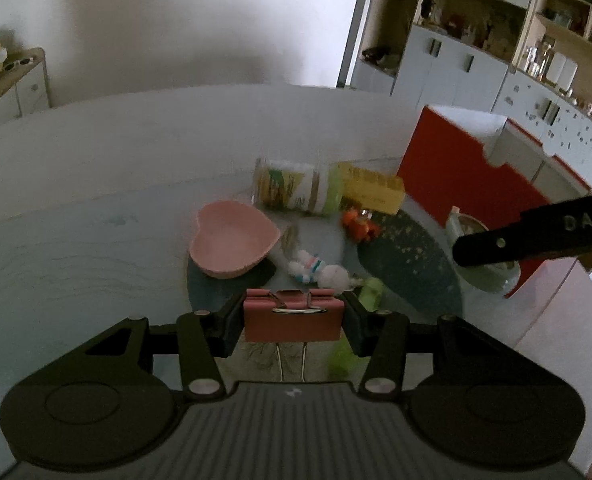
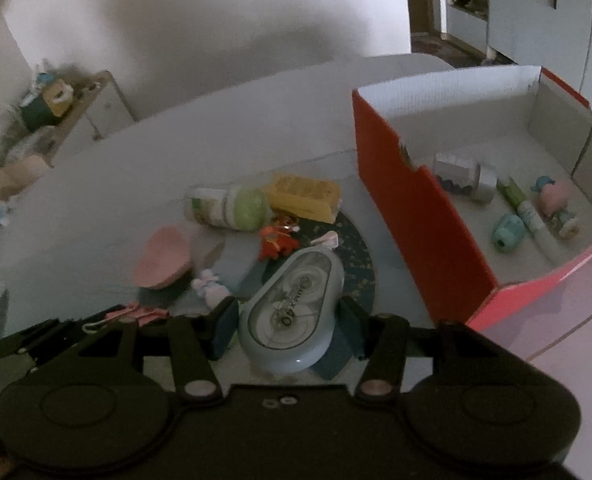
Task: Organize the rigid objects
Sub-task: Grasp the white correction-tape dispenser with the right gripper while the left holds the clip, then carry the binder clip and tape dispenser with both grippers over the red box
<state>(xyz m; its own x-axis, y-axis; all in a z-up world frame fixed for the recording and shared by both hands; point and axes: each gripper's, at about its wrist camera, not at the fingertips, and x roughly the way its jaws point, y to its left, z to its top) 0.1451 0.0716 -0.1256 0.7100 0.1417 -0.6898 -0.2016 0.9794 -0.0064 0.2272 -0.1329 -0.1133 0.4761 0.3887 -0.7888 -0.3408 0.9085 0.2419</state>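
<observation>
My left gripper is shut on a pink binder clip, held above the glass table. My right gripper is shut on a pale blue correction tape dispenser, left of the red box. On the table lie a pink heart-shaped dish, a green-capped bottle on its side, a yellow block, an orange toy and a small white plush toy. The right gripper's finger shows at the right of the left wrist view.
The red box's white inside holds a small jar, a green and white tube, a teal object and a pink figure. A dark round mat lies under the glass. Cabinets stand behind.
</observation>
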